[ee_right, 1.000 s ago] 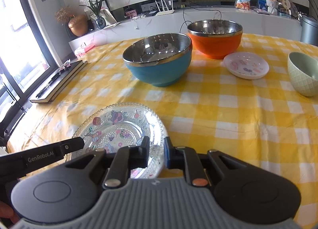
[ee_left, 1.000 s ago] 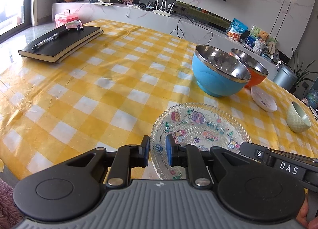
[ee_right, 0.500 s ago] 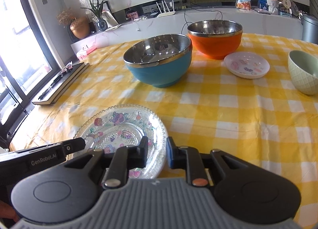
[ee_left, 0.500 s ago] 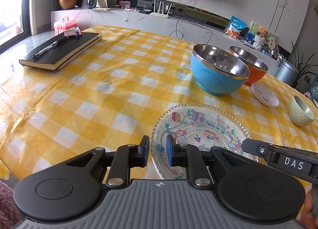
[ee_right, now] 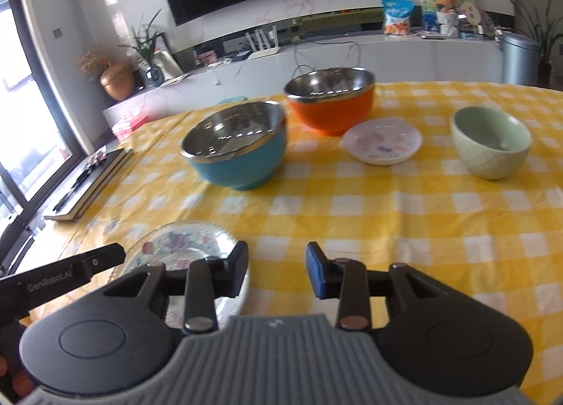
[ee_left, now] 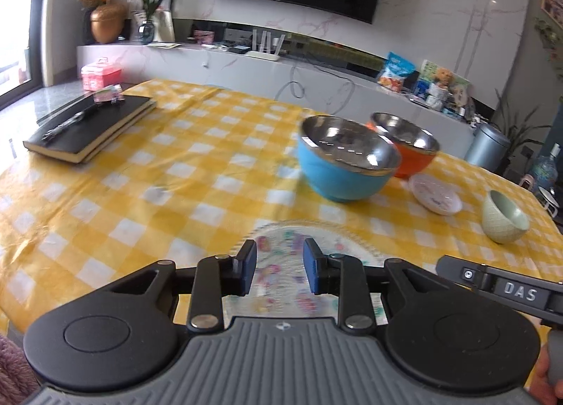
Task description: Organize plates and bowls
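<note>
Both hand-held grippers, left [ee_left: 278, 269] and right [ee_right: 275, 269], hang over the plate [ee_left: 337, 241], jaws opening, pads gripping nothing. Bowls [ee_right: 235, 146] stand beyond on the table [ee_right: 404, 215].

Both grippers have let go of the glass plate [ee_left: 302, 234]: the left gripper [ee_left: 279, 266] and right gripper [ee_right: 276, 269] are opening their jaws. Both have lifted and drawn back toward 6 o'clock, off its rim.

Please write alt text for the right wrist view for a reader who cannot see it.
The right tool, jaws opening with nothing between them, points across a yellow-and-white checked tablecloth, a patterned clear glass plate just left of it. Beyond stand a blue steel-lined bowl, an orange steel-lined bowl, a small white saucer and a pale green ceramic bowl.
</note>
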Demonstrator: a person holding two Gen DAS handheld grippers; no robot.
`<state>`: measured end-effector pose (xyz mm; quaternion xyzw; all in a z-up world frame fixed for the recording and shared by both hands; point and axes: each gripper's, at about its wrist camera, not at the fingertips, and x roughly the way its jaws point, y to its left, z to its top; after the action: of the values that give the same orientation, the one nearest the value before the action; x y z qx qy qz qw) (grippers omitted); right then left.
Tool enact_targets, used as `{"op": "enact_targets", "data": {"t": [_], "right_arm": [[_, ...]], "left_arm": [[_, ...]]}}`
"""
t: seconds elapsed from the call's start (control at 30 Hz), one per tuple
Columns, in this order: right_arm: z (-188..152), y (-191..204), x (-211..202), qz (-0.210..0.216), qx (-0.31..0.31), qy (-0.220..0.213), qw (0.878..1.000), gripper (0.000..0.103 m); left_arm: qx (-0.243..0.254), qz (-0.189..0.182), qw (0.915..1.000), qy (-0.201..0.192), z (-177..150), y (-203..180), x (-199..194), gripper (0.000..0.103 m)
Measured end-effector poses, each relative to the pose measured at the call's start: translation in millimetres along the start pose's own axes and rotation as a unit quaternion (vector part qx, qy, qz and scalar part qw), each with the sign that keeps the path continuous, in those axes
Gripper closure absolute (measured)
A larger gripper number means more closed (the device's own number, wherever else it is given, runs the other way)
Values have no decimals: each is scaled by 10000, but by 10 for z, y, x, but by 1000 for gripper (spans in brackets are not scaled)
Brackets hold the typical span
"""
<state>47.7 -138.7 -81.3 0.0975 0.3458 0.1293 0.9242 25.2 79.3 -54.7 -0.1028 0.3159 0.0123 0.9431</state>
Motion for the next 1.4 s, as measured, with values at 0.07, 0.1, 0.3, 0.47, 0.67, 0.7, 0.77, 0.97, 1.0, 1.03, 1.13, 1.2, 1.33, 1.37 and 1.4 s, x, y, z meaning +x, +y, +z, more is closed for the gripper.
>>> {"op": "enact_targets", "data": {"t": [0.07, 0.1, 0.3, 0.47, 0.67, 0.7, 0.77, 0.97, 1.0, 1.03, 1.13, 1.2, 1.33, 1.37, 1.4], "right_arm": [[16, -99, -36, -132, 108, -40, 9998, 67], [26, -152, -49, -206, 173, -57, 9996, 67], [107, -453, -103, -516, 562, -182, 9969, 64], [191, -679, -100, -785, 822, -376, 9928, 64], [273, -927, -12, -988, 1155, -484, 9872, 64], [289, -961, 15, -1005, 1191, -488, 9866, 64], [304, -1004, 70, -1036, 1224, -483, 9859, 64], [340, -1109, 305, -1019, 1417, -370, 9840, 67], [353, -1116, 341, -997, 1424, -357, 9841, 68], [376, -1116, 377, -998, 1414, -357, 9843, 69], [459, -1136, 482, -1026, 1391, -386, 9842, 69], [519, -1162, 560, -1049, 1416, -401, 9835, 72], [602, -1220, 698, -1029, 1470, -428, 9828, 72], [613, -1230, 736, -995, 1496, -415, 9828, 74], [625, -1238, 771, -963, 1521, -405, 9828, 74]], "left_arm": [[54, -166, 9998, 79, 20, -150, 26, 71], [78, -252, 9996, 110, 31, -220, 41, 71], [111, -748, 9968, 275, 96, -612, 179, 71], [9, -1037, 9941, 312, 158, -871, 330, 71], [77, -1200, 9921, 353, 154, -1129, 551, 71], [53, -1217, 9919, 366, 148, -1157, 600, 71], [-5, -1231, 9916, 405, 146, -1196, 698, 71], [-190, -1227, 9909, 528, 162, -1285, 976, 71], [-225, -1230, 9907, 542, 173, -1296, 1023, 71], [-256, -1225, 9906, 555, 183, -1305, 1068, 71], [-342, -1194, 9905, 585, 211, -1330, 1206, 71], [-434, -1228, 9897, 593, 233, -1330, 1287, 71], [-568, -1199, 9900, 479, 297, -1322, 1427, 71], [-607, -1177, 9900, 478, 321, -1316, 1473, 71], [-634, -1171, 9898, 505, 336, -1311, 1515, 71]]}}
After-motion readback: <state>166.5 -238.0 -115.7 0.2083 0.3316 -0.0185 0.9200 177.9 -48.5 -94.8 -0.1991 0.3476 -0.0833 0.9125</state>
